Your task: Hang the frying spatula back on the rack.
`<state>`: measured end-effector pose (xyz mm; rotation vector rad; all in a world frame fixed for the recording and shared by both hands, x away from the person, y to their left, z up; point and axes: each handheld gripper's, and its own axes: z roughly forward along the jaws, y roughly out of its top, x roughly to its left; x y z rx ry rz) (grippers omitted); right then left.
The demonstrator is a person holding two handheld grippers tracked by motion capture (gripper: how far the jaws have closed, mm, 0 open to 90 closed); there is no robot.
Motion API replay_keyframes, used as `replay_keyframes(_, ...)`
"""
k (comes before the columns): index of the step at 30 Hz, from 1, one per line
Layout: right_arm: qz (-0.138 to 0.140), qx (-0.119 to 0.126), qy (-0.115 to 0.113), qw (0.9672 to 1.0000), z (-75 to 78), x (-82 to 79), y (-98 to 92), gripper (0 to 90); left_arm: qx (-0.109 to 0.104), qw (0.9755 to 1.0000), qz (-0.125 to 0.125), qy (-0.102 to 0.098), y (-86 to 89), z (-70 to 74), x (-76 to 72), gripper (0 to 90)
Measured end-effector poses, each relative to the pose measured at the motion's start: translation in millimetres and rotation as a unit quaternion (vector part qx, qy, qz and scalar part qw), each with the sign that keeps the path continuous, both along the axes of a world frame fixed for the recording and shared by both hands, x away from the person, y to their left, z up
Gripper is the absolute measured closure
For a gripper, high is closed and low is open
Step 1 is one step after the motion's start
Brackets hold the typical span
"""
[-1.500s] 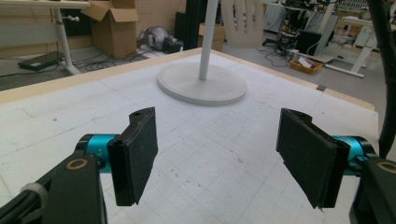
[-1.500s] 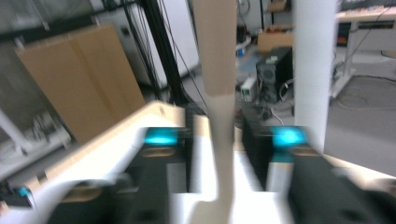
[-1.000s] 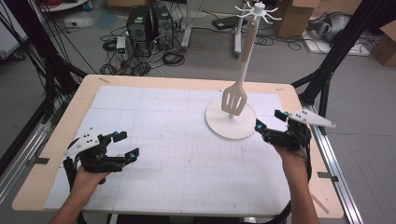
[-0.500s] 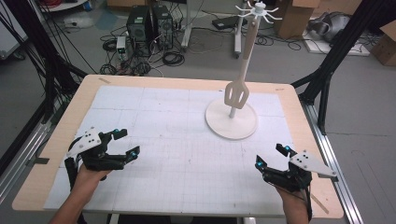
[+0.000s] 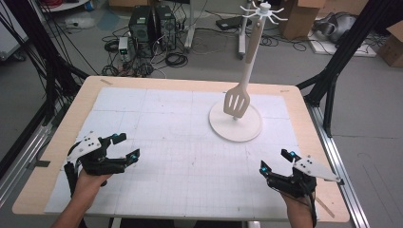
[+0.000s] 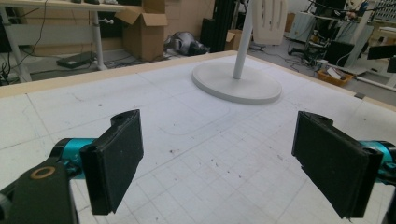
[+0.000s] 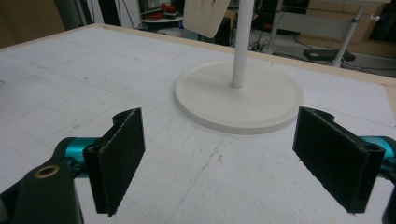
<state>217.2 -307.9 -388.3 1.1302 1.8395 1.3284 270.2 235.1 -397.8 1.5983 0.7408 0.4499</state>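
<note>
A cream slotted spatula (image 5: 237, 99) hangs from the hooked top (image 5: 263, 9) of a white stand whose round base (image 5: 236, 125) rests at the back right of the table. The base (image 6: 236, 83) and the pole lie ahead in the left gripper view, and the base (image 7: 239, 96) with the spatula blade (image 7: 204, 16) lies ahead in the right gripper view. My left gripper (image 5: 126, 147) is low at the front left, open and empty (image 6: 219, 161). Near the front right edge, my right gripper (image 5: 276, 160) is open and empty too (image 7: 219, 156).
A white gridded mat (image 5: 176, 142) covers the wooden table (image 5: 57, 137). Black frame posts (image 5: 342, 52) stand at the right and left. Computers, cables and cardboard boxes (image 5: 304, 14) lie on the floor behind the table.
My right gripper has drawn back from beside the stand base to the front right edge. The spatula has turned on its hook. The left gripper has barely moved.
</note>
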Motion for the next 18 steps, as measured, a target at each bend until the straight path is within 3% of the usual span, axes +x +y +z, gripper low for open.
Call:
replay_keyframes(9, 0.004, -0.019, 0.008, 0.9998, -2.6, -1.3, 1.2, 15.9, -0.004, 0.9999, 0.012, 0.000, 1.3, -0.3, 2.7, 17.3)
replay_keyframes(18, 0.008, -0.013, 0.012, 0.9998, -4.7, 3.0, 1.3, 15.9, 0.010, 0.9999, 0.011, 0.003, 0.2, -1.6, 2.1, 17.3)
